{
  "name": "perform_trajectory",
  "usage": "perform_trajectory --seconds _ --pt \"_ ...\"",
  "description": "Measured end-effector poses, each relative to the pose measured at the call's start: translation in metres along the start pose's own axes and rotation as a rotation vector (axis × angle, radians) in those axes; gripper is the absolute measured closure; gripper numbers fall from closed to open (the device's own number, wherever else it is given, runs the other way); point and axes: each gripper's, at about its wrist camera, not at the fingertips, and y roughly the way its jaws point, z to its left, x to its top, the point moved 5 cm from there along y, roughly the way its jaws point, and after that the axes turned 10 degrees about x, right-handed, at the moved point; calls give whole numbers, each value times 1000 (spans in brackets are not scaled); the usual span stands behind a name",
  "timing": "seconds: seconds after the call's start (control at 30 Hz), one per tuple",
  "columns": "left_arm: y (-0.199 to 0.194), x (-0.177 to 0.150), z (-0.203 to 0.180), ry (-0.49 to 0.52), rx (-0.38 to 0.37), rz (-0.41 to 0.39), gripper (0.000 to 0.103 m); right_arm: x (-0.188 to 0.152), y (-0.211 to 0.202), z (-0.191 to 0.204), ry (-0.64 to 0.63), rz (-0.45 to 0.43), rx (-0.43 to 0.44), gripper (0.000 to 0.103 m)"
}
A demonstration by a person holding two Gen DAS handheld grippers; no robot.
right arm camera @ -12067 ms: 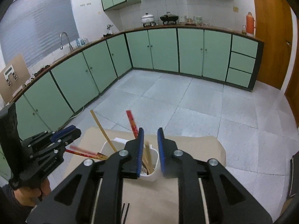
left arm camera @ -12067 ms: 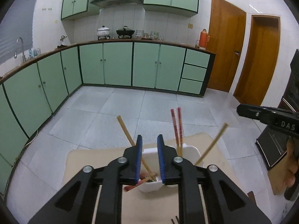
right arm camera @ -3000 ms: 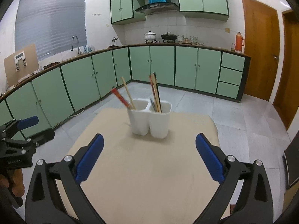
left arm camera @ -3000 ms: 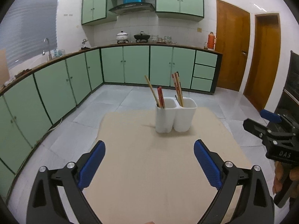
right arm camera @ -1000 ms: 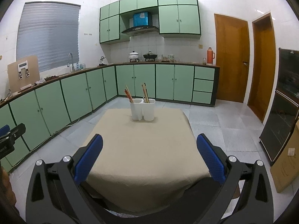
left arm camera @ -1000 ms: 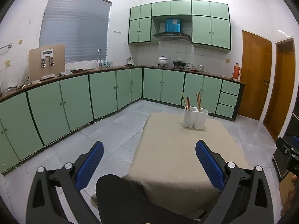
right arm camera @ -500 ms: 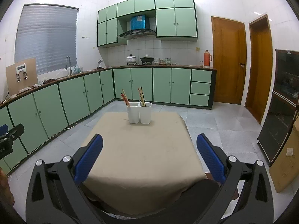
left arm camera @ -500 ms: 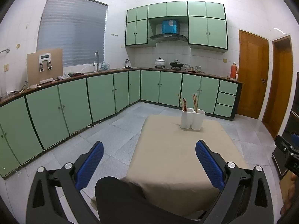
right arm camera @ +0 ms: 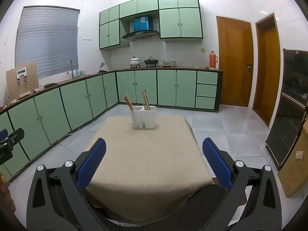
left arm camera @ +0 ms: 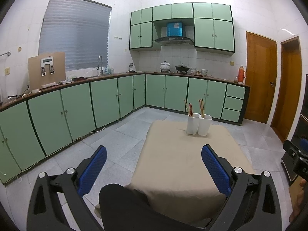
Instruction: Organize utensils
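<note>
Left gripper (left arm camera: pixel 154 160) spread wide, nothing btwn its blue pads; right gripper (right arm camera: pixel 154 154) same, wide apart & empty. White two-cup holder (right arm camera: pixel 143 116) sits at far end of the beige-clothed table (right arm camera: pixel 146 159), centre frame, well apart from both grippers. Chopsticks (right arm camera: pixel 146 97) stand tilted in both cups, red pair (right arm camera: pixel 128 101) in left cup. Person's dark knee (left arm camera: pixel 123 202) at bottom of left view. Green cabinets (right arm camera: pixel 146 86) behind; wooden doors (right arm camera: pixel 233 61) at right.
</note>
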Motion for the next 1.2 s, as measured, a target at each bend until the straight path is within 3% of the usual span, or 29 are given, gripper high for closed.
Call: perform_trajectory --seconds 1.2 --pt "0 2 -1 -5 -15 6 6 -2 2 0 9 -10 -9 6"
